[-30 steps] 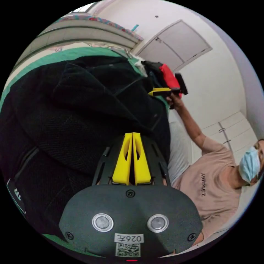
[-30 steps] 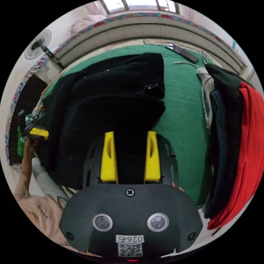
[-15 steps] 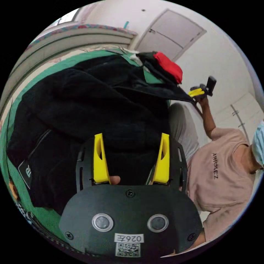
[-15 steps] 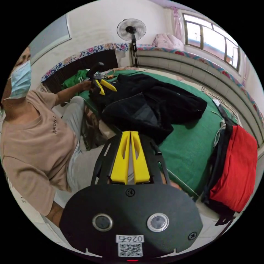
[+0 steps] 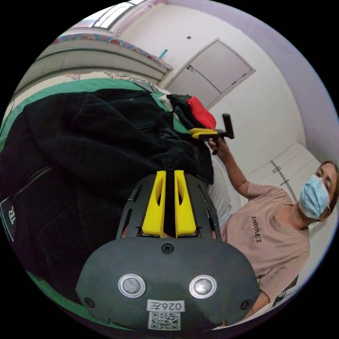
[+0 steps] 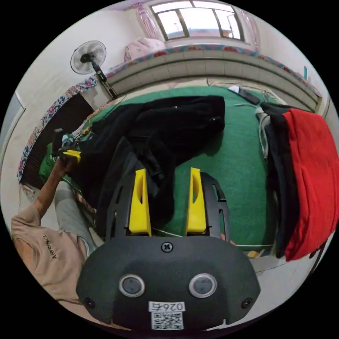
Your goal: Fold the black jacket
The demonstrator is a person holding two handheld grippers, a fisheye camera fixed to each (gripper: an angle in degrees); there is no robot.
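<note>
- The black jacket (image 6: 166, 134) is lying in a crumpled heap on the green cover (image 6: 233, 169) of what looks like a bed, spread from the near edge out toward the middle. The fabric looks fuzzy and fleece-like up close in the left gripper view (image 5: 88, 141), with a mesh-looking lining and a small white-edged patch low on one side.
- My left tool (image 5: 169, 197) has its yellow jaws almost together with a thin fold of the black jacket pinched between them, so it's clamped on the cloth. Half a second ago those same jaws were spread wide, so that grab is new.
- My right tool (image 6: 166, 201) has its yellow jaws well apart, with a trailing bit of the jacket lying between them over the green cover. I can't tell if the jaws actually touch it. Half a second ago this one was closed, so it has opened up.
- In the left gripper view the right tool (image 5: 208, 132) shows out at the far edge of the jacket, in the person's hand.
- In the right gripper view the left tool (image 6: 70, 153) sits at the far side of the jacket heap.
- A stack of folded clothes (image 6: 307, 169), red on top of dark ones, sits on the cover well apart from the jacket.
- A standing fan (image 6: 88, 56) is by the wall.
</note>
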